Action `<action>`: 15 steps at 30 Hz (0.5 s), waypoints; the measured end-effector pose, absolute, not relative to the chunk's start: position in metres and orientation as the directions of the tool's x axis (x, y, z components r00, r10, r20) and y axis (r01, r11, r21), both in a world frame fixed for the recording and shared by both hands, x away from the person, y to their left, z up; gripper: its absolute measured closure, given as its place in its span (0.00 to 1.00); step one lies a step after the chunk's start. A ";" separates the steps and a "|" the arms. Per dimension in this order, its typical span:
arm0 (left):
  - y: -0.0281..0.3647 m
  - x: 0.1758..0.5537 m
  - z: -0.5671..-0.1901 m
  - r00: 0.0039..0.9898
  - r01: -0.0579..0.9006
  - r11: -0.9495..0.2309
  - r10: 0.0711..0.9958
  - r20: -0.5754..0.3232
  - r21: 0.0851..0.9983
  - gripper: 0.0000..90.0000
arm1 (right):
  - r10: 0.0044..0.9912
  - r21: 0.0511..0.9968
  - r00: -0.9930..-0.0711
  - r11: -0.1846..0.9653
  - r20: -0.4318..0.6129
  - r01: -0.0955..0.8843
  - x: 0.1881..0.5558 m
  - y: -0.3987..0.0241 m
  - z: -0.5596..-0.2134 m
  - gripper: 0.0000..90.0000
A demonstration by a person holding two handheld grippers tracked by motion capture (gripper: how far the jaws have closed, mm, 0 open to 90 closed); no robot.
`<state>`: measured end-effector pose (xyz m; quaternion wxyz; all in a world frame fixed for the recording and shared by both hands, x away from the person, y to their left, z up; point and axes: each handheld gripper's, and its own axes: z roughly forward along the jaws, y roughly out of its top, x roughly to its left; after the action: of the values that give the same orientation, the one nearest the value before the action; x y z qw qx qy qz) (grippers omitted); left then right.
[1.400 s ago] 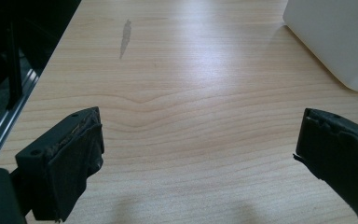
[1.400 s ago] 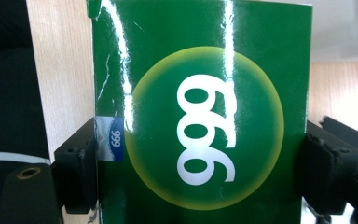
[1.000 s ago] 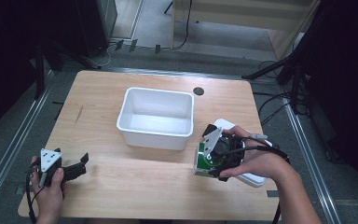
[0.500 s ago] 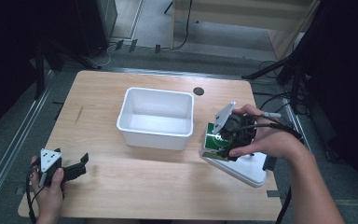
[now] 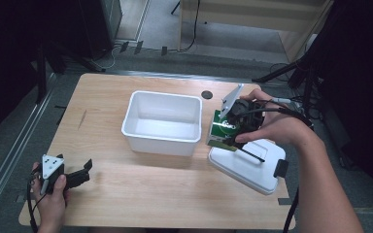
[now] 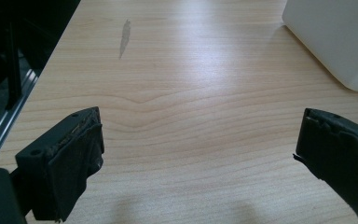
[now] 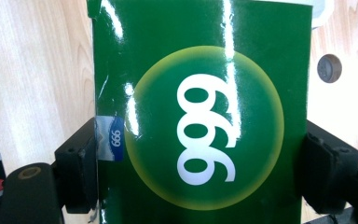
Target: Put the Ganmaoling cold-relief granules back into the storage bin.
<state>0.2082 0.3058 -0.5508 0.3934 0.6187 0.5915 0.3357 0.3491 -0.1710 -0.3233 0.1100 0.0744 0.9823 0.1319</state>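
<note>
Right gripper (image 5: 229,127) fingers clamped the green box (image 7: 200,116); left gripper (image 5: 80,175) fingers stood wide, empty. Bin (image 5: 161,122) lay at the box's 9 o'clock: keep the box level, clear the rim.

Green box (image 7: 200,112) runs off the right gripper view's bottom edge, and its small print is unreadable. In the high view the right gripper (image 5: 233,127) hides most of it. White lid (image 5: 245,165) is partly under the hand.

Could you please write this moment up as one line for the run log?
right gripper: shut on glossy green cardboard box, beside white plastic tub | left gripper: open, nothing between its jaws, over wooden table
</note>
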 end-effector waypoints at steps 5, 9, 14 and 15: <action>0.306 0.208 -0.551 0.076 0.467 0.010 0.996 -0.052 0.884 0.02 | 0.170 0.284 -0.964 0.953 -0.204 0.108 0.357 -0.162 -0.319 0.18; 0.306 0.208 -0.551 0.077 0.468 0.009 0.996 -0.050 0.884 0.02 | 0.168 0.282 -0.964 0.954 -0.208 0.105 0.364 -0.157 -0.316 0.18; 0.306 0.208 -0.551 0.076 0.469 0.012 0.996 -0.054 0.883 0.02 | 0.160 0.282 -0.963 0.955 -0.217 0.096 0.371 -0.147 -0.311 0.18; 0.306 0.208 -0.551 0.076 0.469 0.012 0.996 -0.054 0.883 0.02 | 0.155 0.284 -0.963 0.955 -0.219 0.089 0.373 -0.145 -0.311 0.18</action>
<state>0.2082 0.3061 -0.5507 0.3944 0.6184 0.5920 0.3339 0.3729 -0.1454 -0.3108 0.1203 0.0620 0.9812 0.1372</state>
